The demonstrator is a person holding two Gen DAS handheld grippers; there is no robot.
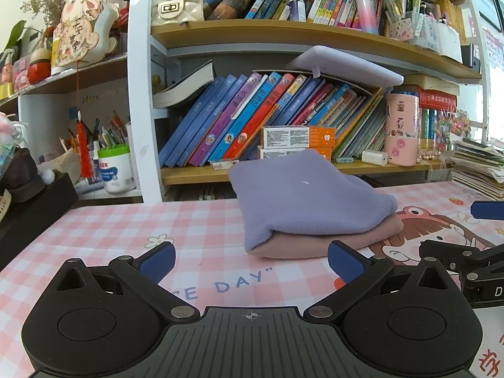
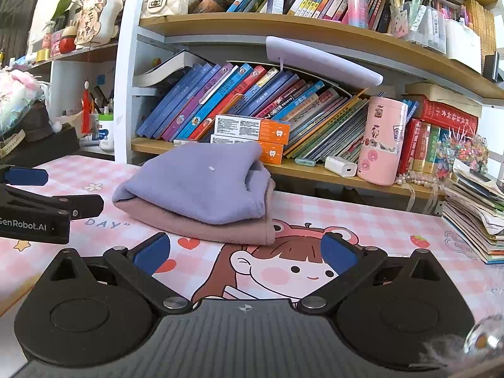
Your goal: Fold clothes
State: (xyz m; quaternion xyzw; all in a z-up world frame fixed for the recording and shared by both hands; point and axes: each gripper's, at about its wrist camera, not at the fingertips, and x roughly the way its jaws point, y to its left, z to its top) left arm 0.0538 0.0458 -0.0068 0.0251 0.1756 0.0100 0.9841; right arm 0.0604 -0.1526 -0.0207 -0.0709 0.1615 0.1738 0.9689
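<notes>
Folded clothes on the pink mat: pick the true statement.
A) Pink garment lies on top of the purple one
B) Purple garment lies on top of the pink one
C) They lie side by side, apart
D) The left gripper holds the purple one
B: the purple garment rests folded on the pink garment, with both grippers open and clear of the pile.

A pink checked mat [image 2: 362, 217] with a cartoon girl covers the worktop. Behind it, a wooden shelf [image 2: 315, 173] carries slanting books [image 1: 226, 116], two orange-and-white boxes [image 2: 252, 129] stacked, a pink cylinder [image 2: 382, 140] and a small white charger [image 2: 340, 166]. At the right, a ragged stack of papers [image 2: 472, 217]. Up top, a cream quilted handbag [image 1: 177, 4].
</notes>
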